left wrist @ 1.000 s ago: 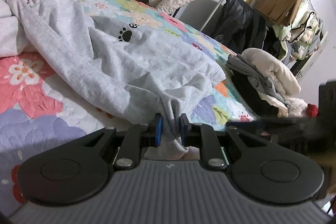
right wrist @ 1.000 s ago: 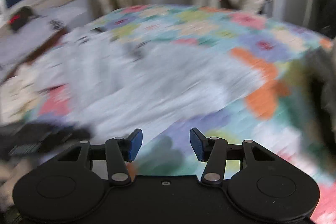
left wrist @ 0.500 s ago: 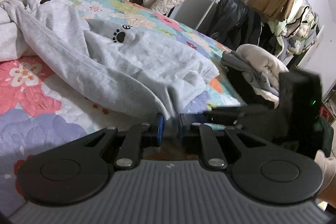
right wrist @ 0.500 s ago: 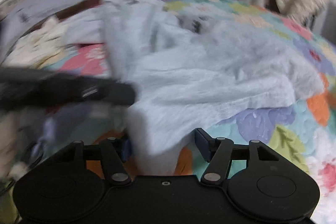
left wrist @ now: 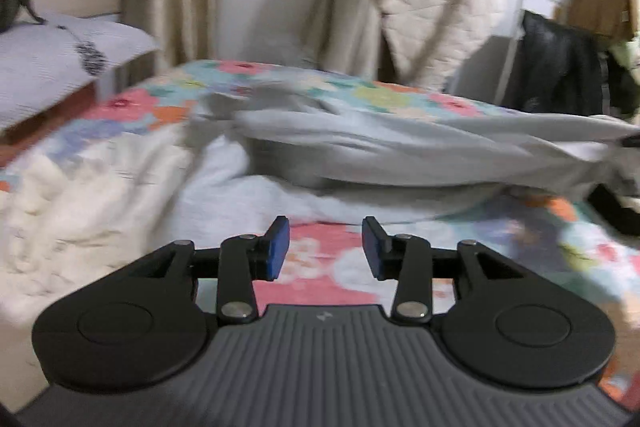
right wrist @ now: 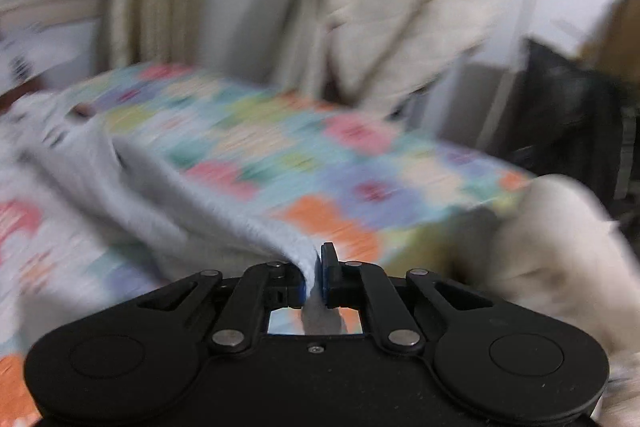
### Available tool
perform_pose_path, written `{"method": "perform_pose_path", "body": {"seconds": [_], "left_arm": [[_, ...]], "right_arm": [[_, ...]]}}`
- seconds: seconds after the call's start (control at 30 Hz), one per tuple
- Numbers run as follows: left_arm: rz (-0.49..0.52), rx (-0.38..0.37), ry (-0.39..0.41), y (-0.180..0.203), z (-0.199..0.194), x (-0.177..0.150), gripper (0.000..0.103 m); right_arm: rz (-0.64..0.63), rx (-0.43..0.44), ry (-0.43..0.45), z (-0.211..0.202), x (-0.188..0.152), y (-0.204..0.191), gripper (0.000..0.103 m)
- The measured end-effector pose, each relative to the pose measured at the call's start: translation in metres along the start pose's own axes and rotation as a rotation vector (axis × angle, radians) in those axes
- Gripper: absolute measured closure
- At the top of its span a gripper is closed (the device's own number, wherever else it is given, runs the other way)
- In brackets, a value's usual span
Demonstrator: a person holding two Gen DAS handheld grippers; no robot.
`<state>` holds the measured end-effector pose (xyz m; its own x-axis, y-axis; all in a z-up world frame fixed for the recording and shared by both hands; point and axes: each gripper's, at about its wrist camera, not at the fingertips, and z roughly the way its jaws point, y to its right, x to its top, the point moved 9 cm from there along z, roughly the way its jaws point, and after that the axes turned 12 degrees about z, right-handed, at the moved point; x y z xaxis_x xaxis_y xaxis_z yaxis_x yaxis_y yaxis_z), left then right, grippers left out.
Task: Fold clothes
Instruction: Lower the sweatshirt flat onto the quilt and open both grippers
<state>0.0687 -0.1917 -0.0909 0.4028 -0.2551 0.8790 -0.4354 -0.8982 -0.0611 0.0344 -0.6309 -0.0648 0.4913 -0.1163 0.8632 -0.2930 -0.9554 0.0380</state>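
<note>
A light grey sweatshirt (left wrist: 400, 147) lies stretched across the flowered bedspread (left wrist: 320, 83), pulled taut toward the right edge of the left wrist view. My left gripper (left wrist: 324, 251) is open and empty, above the bedspread in front of the sweatshirt. My right gripper (right wrist: 318, 279) is shut on a bunched edge of the sweatshirt (right wrist: 192, 211), which trails away to the left over the bed. The right wrist view is blurred by motion.
A cream blanket (left wrist: 80, 195) lies bunched at the left of the bed. A white quilted jacket (left wrist: 436, 7) and a black jacket (left wrist: 560, 67) hang on racks behind the bed. A pale heap of clothes (right wrist: 560, 247) sits at the bed's right end.
My left gripper has let go of the sweatshirt, opened and swung left. My right gripper has closed on the sweatshirt's edge and pulls it to the right.
</note>
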Motion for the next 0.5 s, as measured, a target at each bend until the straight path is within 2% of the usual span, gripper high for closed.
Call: {"method": "perform_pose_path", "body": {"seconds": [0.07, 0.13, 0.27, 0.37, 0.4, 0.5], "left_arm": [[-0.007, 0.024, -0.002, -0.01, 0.0, 0.001, 0.061], [-0.032, 0.012, 0.0, -0.012, -0.001, 0.002, 0.054], [-0.133, -0.107, -0.011, 0.001, 0.009, -0.004, 0.049], [-0.169, -0.172, -0.037, 0.018, 0.023, -0.011, 0.04], [-0.171, -0.18, -0.047, 0.023, 0.028, -0.014, 0.034], [-0.153, -0.141, -0.07, 0.029, 0.048, -0.021, 0.025]], "right_arm": [[0.015, -0.053, 0.028, -0.009, 0.009, 0.023, 0.098], [0.035, -0.103, 0.031, -0.013, 0.007, 0.043, 0.098], [0.129, -0.187, -0.05, -0.003, -0.015, 0.092, 0.098], [0.152, -0.192, -0.128, 0.008, -0.044, 0.101, 0.098], [0.152, -0.194, -0.146, 0.01, -0.052, 0.1, 0.098], [0.162, -0.193, -0.173, 0.015, -0.07, 0.096, 0.097]]}}
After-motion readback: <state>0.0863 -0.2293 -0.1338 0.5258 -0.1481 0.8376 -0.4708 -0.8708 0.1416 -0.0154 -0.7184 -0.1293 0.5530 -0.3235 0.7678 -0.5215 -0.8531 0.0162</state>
